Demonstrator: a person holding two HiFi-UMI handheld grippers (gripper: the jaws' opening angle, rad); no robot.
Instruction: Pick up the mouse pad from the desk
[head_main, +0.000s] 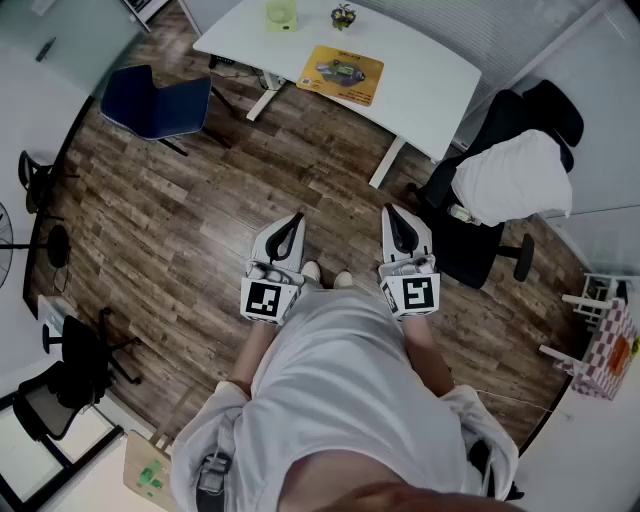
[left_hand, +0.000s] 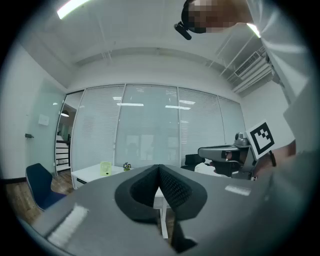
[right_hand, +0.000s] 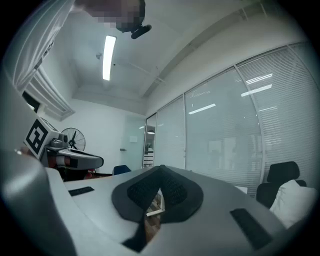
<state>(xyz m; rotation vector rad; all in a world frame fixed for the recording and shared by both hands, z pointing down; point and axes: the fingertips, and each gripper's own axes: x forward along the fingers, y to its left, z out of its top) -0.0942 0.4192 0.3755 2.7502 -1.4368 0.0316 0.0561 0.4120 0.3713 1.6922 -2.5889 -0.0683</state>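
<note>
the left gripper (head_main: 296, 222) and the right gripper (head_main: 393, 216) are both clenched on nothing. in the head view they sit side by side close to the person's body, pointing ahead over the wooden floor (head_main: 190, 210). the mouse pad (head_main: 341, 74), yellow with a printed picture, lies flat on the white desk (head_main: 430, 75) near its front edge, well apart from both grippers. a blue chair (head_main: 155, 100) stands left of the desk.

in the left gripper view the jaws meet tip to tip with nothing between them. the desk shows far beyond them, and the pad is too small to make out.

in the right gripper view the jaws are likewise pressed together and bare, aimed level toward a glass wall.

my reading: this is the approach, with the pad untouched. the next move calls for walking up to the desk, opening one gripper's jaws and coming in low at the pad's edge, since a thin flat pad likely gives little to pinch.
</note>
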